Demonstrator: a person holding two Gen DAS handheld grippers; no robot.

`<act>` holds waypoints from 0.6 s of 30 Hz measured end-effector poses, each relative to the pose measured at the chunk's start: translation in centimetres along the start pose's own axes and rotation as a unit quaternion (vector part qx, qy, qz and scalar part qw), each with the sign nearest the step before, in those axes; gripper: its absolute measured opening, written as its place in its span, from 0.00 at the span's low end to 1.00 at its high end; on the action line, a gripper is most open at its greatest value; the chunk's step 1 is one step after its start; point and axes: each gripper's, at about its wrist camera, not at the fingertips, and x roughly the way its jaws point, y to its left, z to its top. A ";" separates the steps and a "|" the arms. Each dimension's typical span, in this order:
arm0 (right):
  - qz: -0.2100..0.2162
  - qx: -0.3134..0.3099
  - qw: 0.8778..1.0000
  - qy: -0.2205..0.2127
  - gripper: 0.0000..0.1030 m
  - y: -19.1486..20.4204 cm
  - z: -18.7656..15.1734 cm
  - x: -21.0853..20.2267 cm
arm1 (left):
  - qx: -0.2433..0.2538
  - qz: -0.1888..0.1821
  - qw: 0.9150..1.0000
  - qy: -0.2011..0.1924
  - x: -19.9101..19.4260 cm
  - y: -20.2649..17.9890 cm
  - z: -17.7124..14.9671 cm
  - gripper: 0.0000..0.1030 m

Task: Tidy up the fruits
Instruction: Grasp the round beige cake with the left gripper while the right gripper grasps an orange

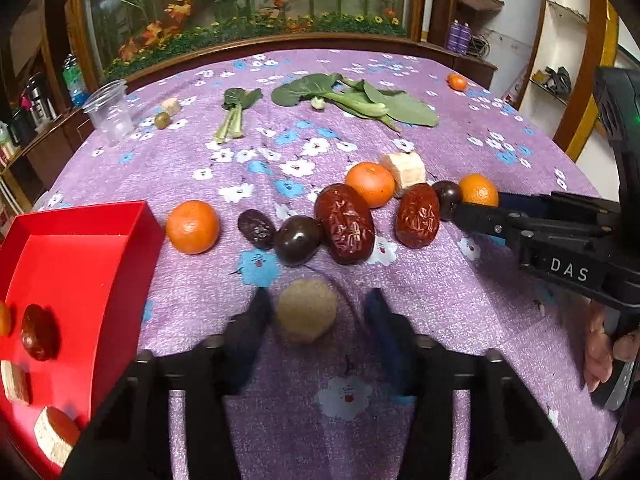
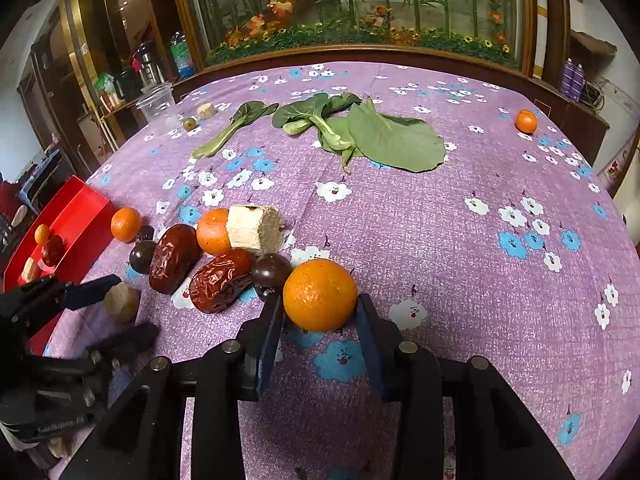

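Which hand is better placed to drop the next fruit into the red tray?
Left. The left gripper straddles the tan round fruit right beside the red tray. The right gripper, around an orange, sits farther from the tray, with the fruit cluster between.

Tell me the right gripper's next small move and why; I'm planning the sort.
Probably close the right gripper on the orange. Its fingers already flank the fruit, apparently still apart from it, with a dark plum close beside the left finger. Then carry it to the red tray.
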 end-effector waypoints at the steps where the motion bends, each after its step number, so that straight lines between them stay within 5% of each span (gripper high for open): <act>1: -0.001 0.001 1.000 0.000 0.39 0.0 0.0 0.0 | 0.000 0.002 1.000 -0.001 -0.1 0.0 0.0 0.36; 5: -0.007 0.003 1.000 0.000 0.37 0.1 0.0 0.0 | -0.004 0.001 1.000 -0.004 -0.3 -0.1 -0.2 0.27; 18: -0.009 0.020 1.000 -0.004 0.35 0.3 -2.0 -3.5 | -0.081 -0.050 0.995 -0.032 -4.0 2.2 -1.7 0.27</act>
